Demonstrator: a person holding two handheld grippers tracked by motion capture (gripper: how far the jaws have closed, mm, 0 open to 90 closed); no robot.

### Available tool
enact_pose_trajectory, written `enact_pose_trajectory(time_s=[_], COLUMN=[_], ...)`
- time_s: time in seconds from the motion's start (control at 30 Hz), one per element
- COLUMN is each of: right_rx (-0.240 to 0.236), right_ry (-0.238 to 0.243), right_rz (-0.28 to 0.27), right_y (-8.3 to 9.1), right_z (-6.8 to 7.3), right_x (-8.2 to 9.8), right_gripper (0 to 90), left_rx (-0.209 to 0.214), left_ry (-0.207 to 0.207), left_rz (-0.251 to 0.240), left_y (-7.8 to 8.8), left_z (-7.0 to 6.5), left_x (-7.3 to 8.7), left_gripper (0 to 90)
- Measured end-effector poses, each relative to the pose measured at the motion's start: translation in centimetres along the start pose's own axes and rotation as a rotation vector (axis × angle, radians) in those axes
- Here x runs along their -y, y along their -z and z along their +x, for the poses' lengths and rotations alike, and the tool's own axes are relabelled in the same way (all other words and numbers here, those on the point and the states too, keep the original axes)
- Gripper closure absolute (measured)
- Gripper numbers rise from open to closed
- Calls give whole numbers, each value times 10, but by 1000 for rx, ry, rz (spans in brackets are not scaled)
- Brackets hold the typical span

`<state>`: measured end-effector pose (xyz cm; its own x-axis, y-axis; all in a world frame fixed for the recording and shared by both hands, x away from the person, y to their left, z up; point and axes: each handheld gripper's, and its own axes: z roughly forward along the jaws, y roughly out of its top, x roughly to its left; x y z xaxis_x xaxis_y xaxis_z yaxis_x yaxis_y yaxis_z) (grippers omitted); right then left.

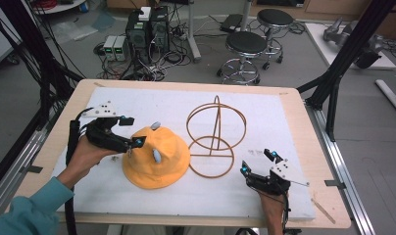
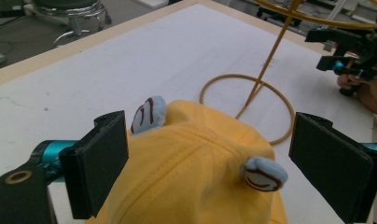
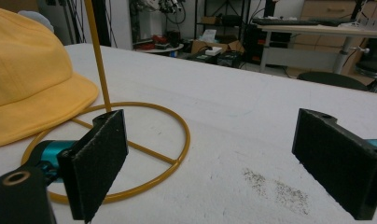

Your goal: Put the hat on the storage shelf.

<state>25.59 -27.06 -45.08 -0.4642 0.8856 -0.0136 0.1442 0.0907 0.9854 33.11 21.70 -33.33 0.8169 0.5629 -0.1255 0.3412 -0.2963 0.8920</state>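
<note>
A yellow bucket hat with two small pale-blue ears lies brim-down on the white mat, left of centre. My left gripper hovers at the hat's left side, open. In the left gripper view its wide-apart jaws straddle the crown and the pads press on nothing. A yellow wire stand, with a round base, an upright rod and a top ring, stands just right of the hat. My right gripper rests low near the front right, open, facing the stand's base ring, with nothing between its jaws.
The mat covers most of the wooden table. Black frame posts rise at the right and left edges. Two stools and computer boxes with cables stand on the floor beyond the far edge.
</note>
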Motion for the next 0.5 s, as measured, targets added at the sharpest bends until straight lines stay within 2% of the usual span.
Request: enact_pose_trajectory(time_s=[0.07,0.1,0.17,0.23,0.37,0.4,0.5], right_rx=[2,1,2,1,3,3,2], right_ry=[-1,-3,-2,-4,-3,-3,-3], right_rz=[1,3,6,5,0,0,1], right_y=[0,0,0,0,0,0,0], right_z=[0,1,1,1,0,0,0], right_x=[0,0,0,0,0,0,0], right_gripper=[93,93,93,93,93,93,93], left_rx=[4,21,23,-9,-11,-23,-52], left_ry=[-2,12,17,-16,-30,-43,-63], left_rz=[-1,-9,-9,-10,-16,4,10], left_y=[0,0,-1,-2,-5,-8,-12], left_z=[1,2,3,2,2,1,1], left_x=[7,11,17,22,30,33,36], left_gripper=[118,118,118,118,94,88,84])
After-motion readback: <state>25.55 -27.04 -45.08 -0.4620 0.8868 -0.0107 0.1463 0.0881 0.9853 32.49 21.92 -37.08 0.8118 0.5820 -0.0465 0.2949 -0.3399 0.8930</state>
